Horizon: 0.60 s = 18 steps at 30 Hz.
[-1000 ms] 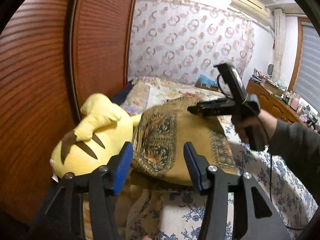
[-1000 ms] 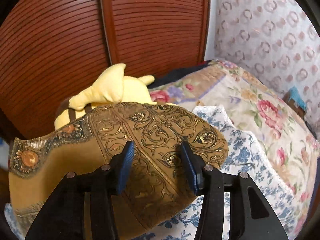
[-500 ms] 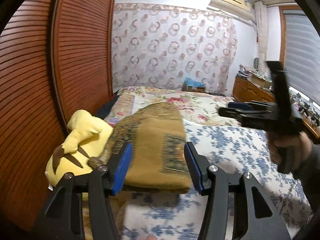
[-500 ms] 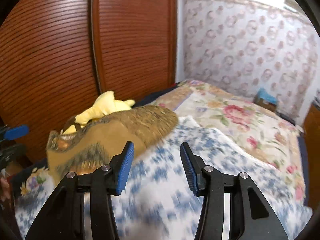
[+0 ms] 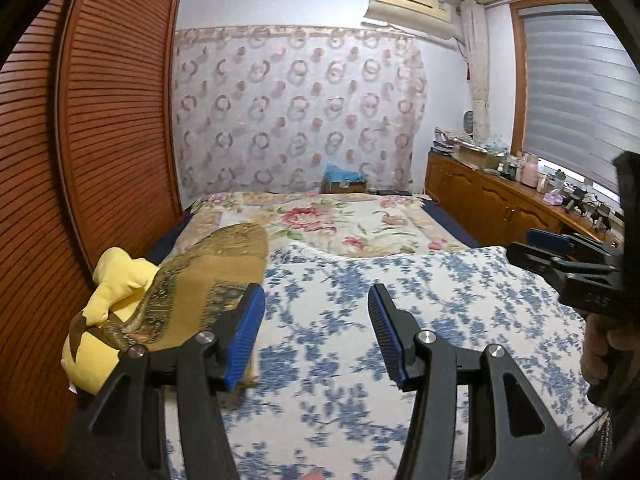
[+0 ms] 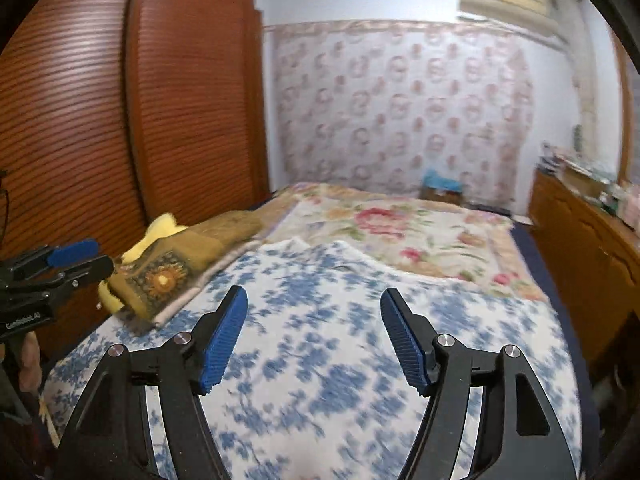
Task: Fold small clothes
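**A:** Start with your tongs. What are they doing?

**B:** Your left gripper [image 5: 316, 334] has its 2 blue pads apart with nothing between them, only the blue-flowered quilt [image 5: 420, 312] below. It tilts gently downward over the bed. Your right gripper [image 6: 314, 338] is also tilted down over the same quilt, and its jaws are opening, again with nothing between them. From the left wrist view, your right hand [image 5: 604, 344] wraps the handle at the right edge, the tool pointing sideways across the bed.

**A:** And the garment?

**B:** The folded mustard-gold cloth [image 5: 208, 276] lies released at the left side of the bed, near the louvred wooden wardrobe [image 5: 100, 140]. It rests partly on the yellow plush toy [image 5: 108, 300] and partly on the quilt's edge.

**A:** Which way does it run?

**B:** Its long axis runs along the bed's length, from near your left pad away toward the far patterned curtain [image 5: 296, 112]. From the right wrist view, the near end shows an ornate panel with an orange flower medallion [image 6: 162, 280], facing you; the far end is blurred. Neither gripper touches it.
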### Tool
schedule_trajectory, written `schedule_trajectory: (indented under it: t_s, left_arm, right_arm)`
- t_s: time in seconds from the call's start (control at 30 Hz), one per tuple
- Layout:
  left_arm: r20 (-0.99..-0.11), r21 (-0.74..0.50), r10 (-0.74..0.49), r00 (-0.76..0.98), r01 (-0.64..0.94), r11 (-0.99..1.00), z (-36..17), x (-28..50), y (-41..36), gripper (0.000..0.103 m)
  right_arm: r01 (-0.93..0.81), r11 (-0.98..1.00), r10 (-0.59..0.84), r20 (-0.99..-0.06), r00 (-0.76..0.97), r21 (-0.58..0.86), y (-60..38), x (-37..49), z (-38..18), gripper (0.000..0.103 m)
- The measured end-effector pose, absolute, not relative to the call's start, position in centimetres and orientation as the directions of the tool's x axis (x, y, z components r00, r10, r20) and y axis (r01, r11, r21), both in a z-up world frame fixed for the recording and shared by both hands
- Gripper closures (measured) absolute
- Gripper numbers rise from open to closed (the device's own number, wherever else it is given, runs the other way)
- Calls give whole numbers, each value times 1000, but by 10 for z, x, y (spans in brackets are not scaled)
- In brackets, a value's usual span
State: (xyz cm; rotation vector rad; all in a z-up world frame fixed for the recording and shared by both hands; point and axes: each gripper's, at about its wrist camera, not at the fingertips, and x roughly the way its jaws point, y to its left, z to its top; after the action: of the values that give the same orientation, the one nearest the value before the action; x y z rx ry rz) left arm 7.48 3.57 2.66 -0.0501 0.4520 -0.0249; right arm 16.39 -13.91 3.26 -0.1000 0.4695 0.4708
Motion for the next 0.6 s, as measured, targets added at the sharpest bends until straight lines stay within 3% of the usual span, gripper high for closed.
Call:
schedule_trajectory:
  t_s: [0.6]
  left_arm:
    - [-426,-11,-40,904,38,999,43,61,-14,50]
  right_arm:
    - [-324,945,319,-371,872,52,-211,105,47,32]
